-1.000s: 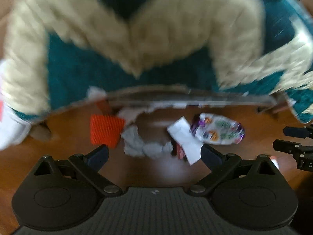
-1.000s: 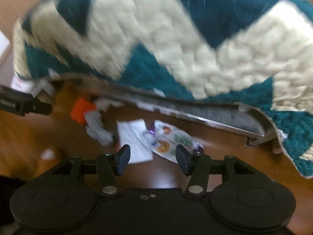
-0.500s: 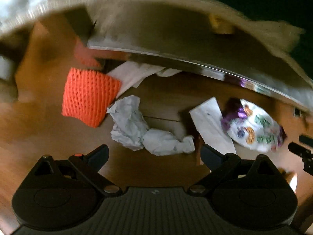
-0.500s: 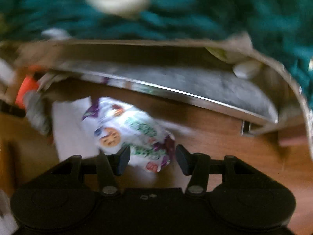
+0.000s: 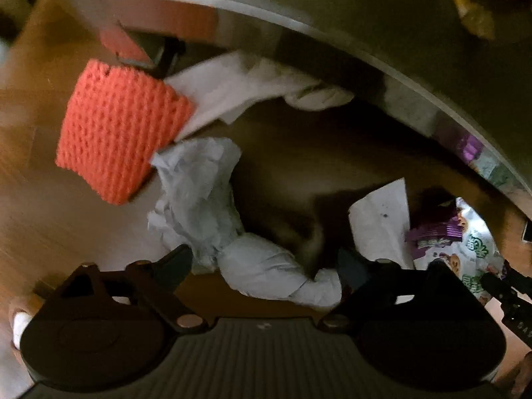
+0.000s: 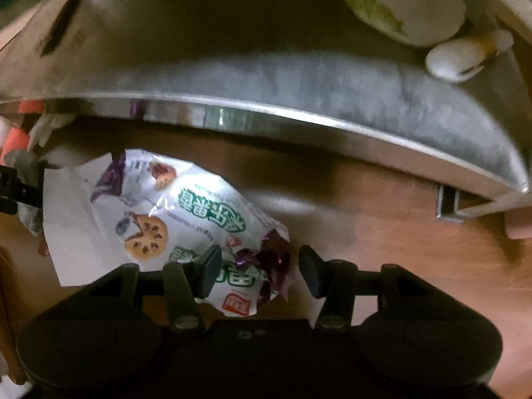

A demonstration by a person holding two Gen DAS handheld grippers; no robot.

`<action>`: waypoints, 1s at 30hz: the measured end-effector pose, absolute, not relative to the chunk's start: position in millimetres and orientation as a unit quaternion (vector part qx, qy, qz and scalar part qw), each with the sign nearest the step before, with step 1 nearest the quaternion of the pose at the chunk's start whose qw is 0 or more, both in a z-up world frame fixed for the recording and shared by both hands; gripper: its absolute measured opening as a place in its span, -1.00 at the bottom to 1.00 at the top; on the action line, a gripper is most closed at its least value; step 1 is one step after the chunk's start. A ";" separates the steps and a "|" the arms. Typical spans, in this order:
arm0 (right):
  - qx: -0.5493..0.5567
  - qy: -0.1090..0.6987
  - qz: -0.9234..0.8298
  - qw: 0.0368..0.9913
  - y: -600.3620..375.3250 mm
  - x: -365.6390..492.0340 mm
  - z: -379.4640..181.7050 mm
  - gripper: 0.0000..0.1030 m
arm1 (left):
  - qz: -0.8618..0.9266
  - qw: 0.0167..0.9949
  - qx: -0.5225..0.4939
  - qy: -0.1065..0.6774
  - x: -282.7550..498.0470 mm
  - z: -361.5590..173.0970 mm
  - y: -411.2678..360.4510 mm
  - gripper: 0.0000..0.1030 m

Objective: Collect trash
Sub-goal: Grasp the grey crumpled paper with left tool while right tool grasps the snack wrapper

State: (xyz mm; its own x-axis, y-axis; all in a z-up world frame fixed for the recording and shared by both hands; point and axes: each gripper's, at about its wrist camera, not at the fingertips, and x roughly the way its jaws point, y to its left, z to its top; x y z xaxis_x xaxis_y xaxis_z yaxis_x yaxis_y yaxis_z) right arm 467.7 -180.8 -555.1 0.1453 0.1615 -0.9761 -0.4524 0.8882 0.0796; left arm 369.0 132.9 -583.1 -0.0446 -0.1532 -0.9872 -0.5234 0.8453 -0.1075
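Trash lies on the wooden floor under a metal bed frame. In the left wrist view my left gripper (image 5: 264, 262) is open, its jaws either side of a crumpled grey-white paper wad (image 5: 212, 212). An orange foam net (image 5: 116, 133), white tissue (image 5: 239, 89) and a flat white paper (image 5: 382, 219) lie around it. In the right wrist view my right gripper (image 6: 261, 271) is open, with the near end of a purple-and-white snack wrapper (image 6: 186, 212) between its jaws. The wrapper also shows in the left wrist view (image 5: 465, 249). It rests partly on the white paper (image 6: 73, 229).
The metal frame rail (image 6: 299, 116) curves low over the trash, with a bracket (image 6: 449, 206) at its right end. Pale rounded objects (image 6: 409, 3) sit above the rail. The left gripper's edge (image 6: 13, 189) is at the left of the right wrist view.
Both grippers have dropped from blanket level to the floor and moved in close. The left now straddles the paper wad, the right the snack wrapper. Both stay open.
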 end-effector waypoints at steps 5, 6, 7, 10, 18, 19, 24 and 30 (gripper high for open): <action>-0.102 0.620 0.210 0.749 -182.5 469.5 -563.6 -0.06 | 0.152 0.641 -0.250 0.709 365.3 -594.0 130.9 0.28; -0.097 0.618 0.214 0.750 -182.5 470.3 -563.7 -0.06 | 0.153 0.644 -0.249 0.707 364.6 -593.5 130.6 0.27; -0.096 0.615 0.217 0.752 -181.9 470.2 -563.4 -0.07 | 0.153 0.645 -0.247 0.707 364.5 -593.7 130.0 0.27; -0.106 0.610 0.226 0.752 -179.2 467.8 -561.3 -0.17 | 0.159 0.646 -0.215 0.715 364.0 -591.9 125.4 -0.10; -0.122 0.602 0.231 0.755 -173.2 455.1 -529.7 -0.45 | 0.149 0.640 -0.217 0.722 355.4 -574.3 129.2 -0.33; -0.123 0.600 0.232 0.756 -174.4 453.3 -519.8 -0.45 | 0.148 0.636 -0.216 0.726 353.8 -569.4 127.9 -0.33; -0.129 0.595 0.229 0.760 -180.0 439.2 -471.7 -0.46 | 0.140 0.638 -0.207 0.728 352.9 -523.8 120.8 -0.32; -0.105 0.583 0.222 0.774 -188.5 421.0 -394.5 -0.46 | 0.119 0.669 -0.214 0.702 347.0 -448.0 115.2 -0.32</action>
